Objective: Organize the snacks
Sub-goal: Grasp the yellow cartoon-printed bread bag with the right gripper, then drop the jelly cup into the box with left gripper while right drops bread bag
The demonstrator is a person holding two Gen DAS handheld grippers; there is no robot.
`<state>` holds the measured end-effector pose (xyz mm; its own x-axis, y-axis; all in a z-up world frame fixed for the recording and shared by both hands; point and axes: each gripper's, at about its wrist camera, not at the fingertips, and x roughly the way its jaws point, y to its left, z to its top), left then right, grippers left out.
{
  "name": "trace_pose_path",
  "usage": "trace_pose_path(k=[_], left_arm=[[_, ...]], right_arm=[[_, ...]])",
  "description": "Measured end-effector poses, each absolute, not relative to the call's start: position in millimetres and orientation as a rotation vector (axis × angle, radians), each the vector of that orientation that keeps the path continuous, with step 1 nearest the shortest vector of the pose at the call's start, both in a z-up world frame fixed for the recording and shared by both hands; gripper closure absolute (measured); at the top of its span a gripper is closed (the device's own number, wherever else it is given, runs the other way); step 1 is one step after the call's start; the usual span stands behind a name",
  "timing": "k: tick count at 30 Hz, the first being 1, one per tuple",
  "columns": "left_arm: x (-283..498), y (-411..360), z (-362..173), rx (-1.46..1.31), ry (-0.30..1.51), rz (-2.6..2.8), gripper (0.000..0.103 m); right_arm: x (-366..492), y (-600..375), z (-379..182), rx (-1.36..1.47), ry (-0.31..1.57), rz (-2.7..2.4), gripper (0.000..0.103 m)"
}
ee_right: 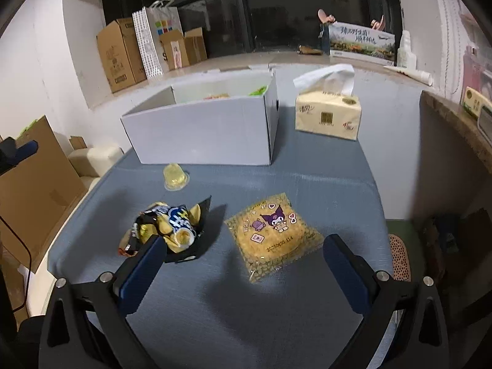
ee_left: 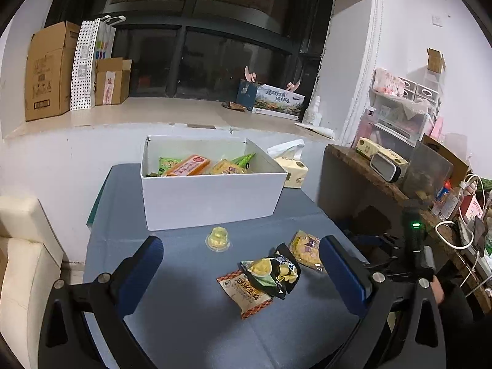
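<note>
1. Blue cloth covers the surface [ee_left: 190, 307], and both tools hang low over its near part.
2. Left hand-held gripper [ee_left: 241, 272] stands wide open and holds nothing; between its fingers lie a black chip bag [ee_left: 273, 272] and, partly under it, an orange-edged packet [ee_left: 243, 292].
3. Right hand-held gripper [ee_right: 244, 264] is also wide open and empty; the yellow cartoon packet [ee_right: 272, 235] lies flat between its fingers, touching neither.
4. Its left finger [ee_right: 143, 272] hides the near edge of the black chip bag.
5. Further on, a small jelly cup [ee_right: 175, 176] sits just beside the white box [ee_right: 203, 135].
6. Inside the box several snacks show, but the wall cuts most of them off.
7. A tissue pack [ee_right: 327, 115] stands right of the box.
8. Cardboard boxes [ee_left: 49, 70] stand on the far window ledge.
</note>
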<state>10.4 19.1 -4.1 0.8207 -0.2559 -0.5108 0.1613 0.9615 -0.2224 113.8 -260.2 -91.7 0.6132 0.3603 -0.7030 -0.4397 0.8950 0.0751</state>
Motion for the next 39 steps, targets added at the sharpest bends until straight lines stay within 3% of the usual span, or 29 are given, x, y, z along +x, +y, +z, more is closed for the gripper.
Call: trace_pose_path(k=[12, 18, 21, 30, 39], left_arm=[[18.0, 21.4, -24.9, -0.2, 0.625, -0.241, 0.0], [31.0, 20.9, -43.3, -0.212, 0.669, -0.238, 0.0], [45.1, 20.4, -51.7, -0.186, 0.683, -0.237, 0.0], [140.3, -4.7, -77.5, -0.094, 0.764, -0.305, 0.0], [216.4, -28.6, -137.4, 0.021, 0.917, -0.33, 0.004]], right_arm=[[190.3, -225.7, -151.0, -0.443, 0.936, 0.52, 0.0], [203.9, -236.8, -158.1, -0.33, 1.001, 0.522, 0.005], [197.2, -242.6, -153.1, -0.312, 0.986, 0.499, 0.025], [150.9, -278.8, -121.7, -0.11, 0.918, 0.508, 0.025], [97.4, -289.1, -77.3, -0.036, 0.804, 0.531, 0.025]])
